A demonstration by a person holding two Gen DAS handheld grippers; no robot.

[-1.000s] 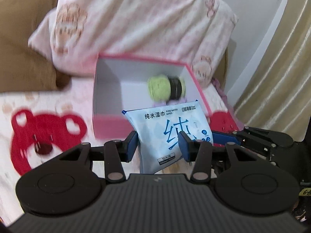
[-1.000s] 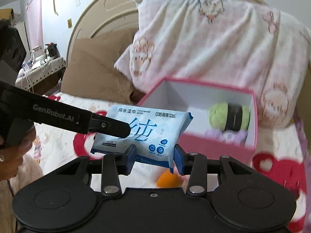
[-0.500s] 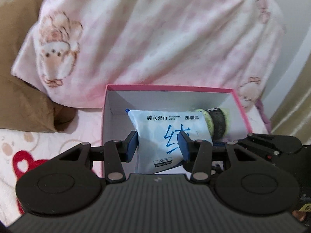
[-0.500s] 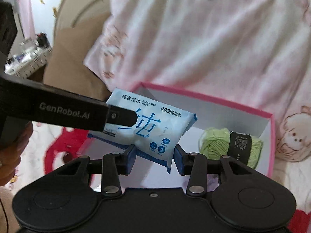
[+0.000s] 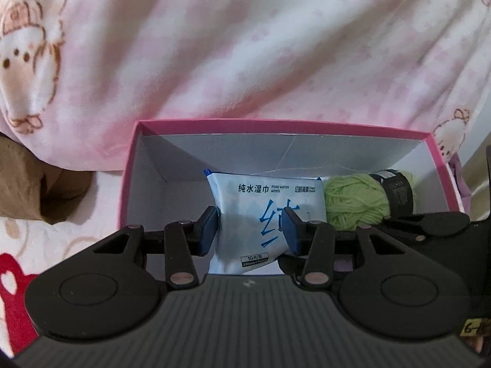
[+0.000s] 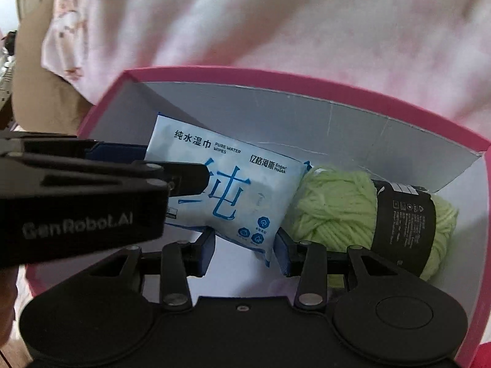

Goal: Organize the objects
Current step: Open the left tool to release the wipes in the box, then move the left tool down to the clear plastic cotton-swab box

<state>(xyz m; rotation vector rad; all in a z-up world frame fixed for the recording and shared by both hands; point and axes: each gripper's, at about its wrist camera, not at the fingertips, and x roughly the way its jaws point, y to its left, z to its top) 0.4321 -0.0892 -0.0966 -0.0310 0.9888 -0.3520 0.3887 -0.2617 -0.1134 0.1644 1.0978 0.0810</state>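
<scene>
Both my left tongs and right tongs gripped the wipes pack inside the pink box, its long axis crosswise, printed face up, beside green yarn.

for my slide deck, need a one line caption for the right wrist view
Both grippers lower a wet wipes pack into the pink box beside green yarn.
</scene>
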